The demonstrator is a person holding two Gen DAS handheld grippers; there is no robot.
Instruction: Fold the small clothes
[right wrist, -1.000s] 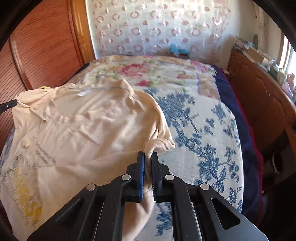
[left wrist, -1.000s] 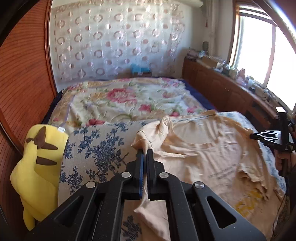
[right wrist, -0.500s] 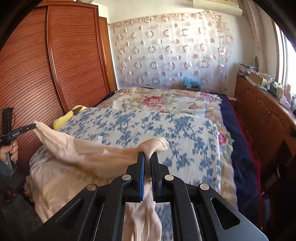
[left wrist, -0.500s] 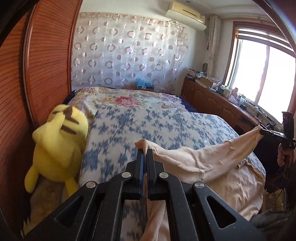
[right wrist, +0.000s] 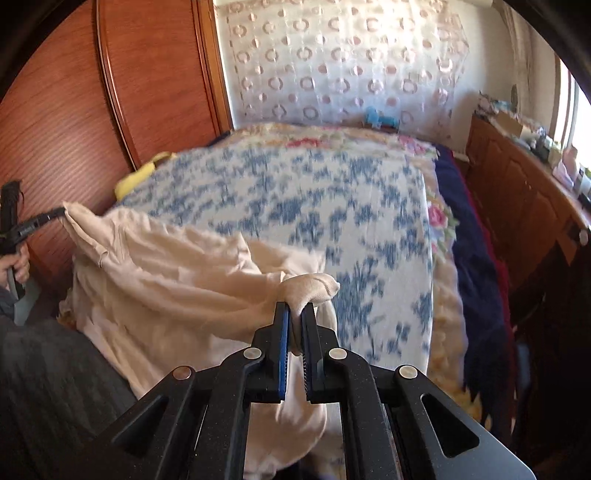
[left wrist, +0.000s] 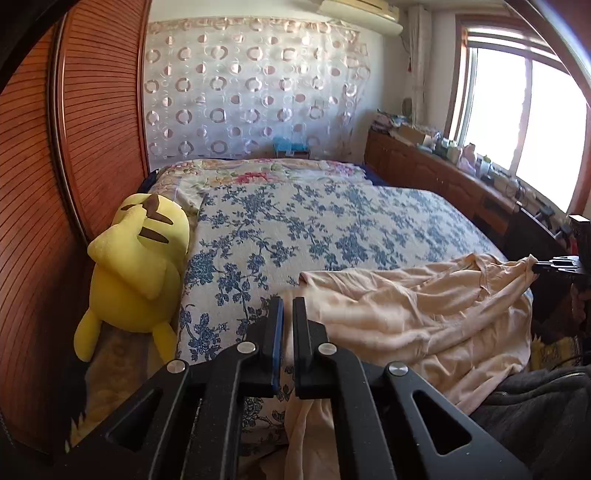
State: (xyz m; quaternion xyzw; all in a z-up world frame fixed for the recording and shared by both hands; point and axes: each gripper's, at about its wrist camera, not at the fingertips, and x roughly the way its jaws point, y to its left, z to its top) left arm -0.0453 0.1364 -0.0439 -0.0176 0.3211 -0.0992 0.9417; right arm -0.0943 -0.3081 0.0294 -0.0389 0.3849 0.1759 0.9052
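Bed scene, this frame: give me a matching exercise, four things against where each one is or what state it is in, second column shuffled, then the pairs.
Things:
1. yellow plush toy
2. peach shirt
3. left hand-held gripper
4. air conditioner

Places or states:
A. shut on a corner of the shirt
B. high on the wall above the curtain
C. lying at the bed's edge beside the wooden wardrobe
D. crumpled at the near end of the bed, pinched at two corners

Pairs: 1-C, 2-D, 3-A, 4-B
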